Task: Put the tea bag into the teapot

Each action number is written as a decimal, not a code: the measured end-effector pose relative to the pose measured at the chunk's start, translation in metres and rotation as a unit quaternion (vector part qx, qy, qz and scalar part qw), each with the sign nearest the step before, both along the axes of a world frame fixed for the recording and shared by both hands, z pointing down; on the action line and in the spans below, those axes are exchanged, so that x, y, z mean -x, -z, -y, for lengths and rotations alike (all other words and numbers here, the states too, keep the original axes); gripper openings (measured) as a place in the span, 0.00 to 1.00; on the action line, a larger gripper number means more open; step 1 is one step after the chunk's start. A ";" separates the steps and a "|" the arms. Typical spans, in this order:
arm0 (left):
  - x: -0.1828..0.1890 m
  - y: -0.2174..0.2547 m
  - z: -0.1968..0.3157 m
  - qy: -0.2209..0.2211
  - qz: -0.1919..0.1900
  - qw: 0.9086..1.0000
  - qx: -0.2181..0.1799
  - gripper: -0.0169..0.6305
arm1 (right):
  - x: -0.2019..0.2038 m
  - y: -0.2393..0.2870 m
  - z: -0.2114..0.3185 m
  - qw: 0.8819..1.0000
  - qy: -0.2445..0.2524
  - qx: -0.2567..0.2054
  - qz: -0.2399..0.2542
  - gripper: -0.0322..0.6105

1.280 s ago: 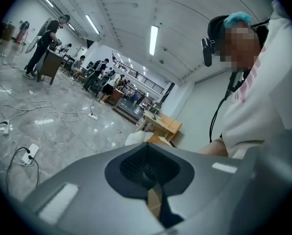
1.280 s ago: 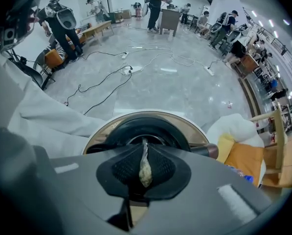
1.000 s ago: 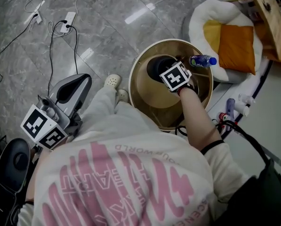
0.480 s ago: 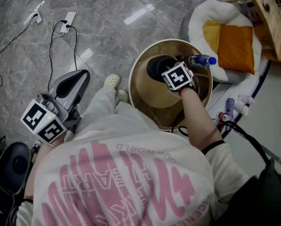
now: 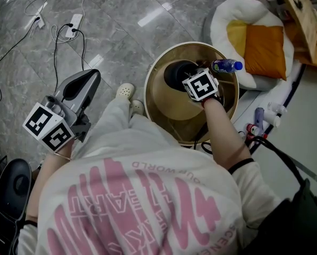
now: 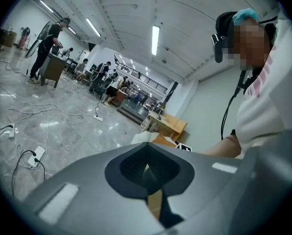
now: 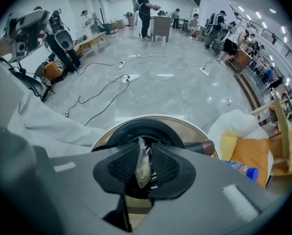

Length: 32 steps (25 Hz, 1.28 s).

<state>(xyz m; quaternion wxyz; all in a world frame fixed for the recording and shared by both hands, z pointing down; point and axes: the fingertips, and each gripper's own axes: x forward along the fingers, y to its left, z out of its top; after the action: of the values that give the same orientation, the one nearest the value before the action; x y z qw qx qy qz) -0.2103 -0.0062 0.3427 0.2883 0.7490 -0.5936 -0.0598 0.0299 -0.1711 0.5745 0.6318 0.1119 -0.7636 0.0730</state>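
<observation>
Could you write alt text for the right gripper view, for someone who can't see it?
The grey right tongs, which have just been opening, stand apart with a small pale translucent tea bag between them, above the open mouth of a black round teapot on a round tan tray.

Pale tea bag [image 7: 142, 170] upright over black teapot [image 7: 152, 127].

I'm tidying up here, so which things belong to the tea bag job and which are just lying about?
In the job: tea bag, between the jaws of the right gripper, which have just been opening; teapot below it.
Lying about: water bottle, orange cushion, power strip, idle left gripper, shut.
</observation>
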 end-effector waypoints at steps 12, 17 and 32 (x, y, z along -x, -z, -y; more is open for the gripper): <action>0.001 -0.001 0.006 -0.003 -0.002 1.000 0.004 0.05 | 0.003 0.003 0.002 1.000 0.009 -0.004 0.018 0.21; -0.001 -0.002 0.009 -0.005 -0.003 1.000 0.003 0.05 | 0.004 0.004 0.003 1.000 0.015 -0.006 0.017 0.22; -0.006 0.004 0.013 -0.016 0.002 1.000 -0.003 0.05 | 0.012 0.035 0.003 0.995 -0.045 0.001 0.085 0.31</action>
<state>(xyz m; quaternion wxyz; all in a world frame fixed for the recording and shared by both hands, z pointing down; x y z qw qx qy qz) -0.2044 -0.0187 0.3383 0.2862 0.7591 -0.5821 -0.0553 0.0178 -0.1745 0.5399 0.5607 0.1388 -0.8087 0.1111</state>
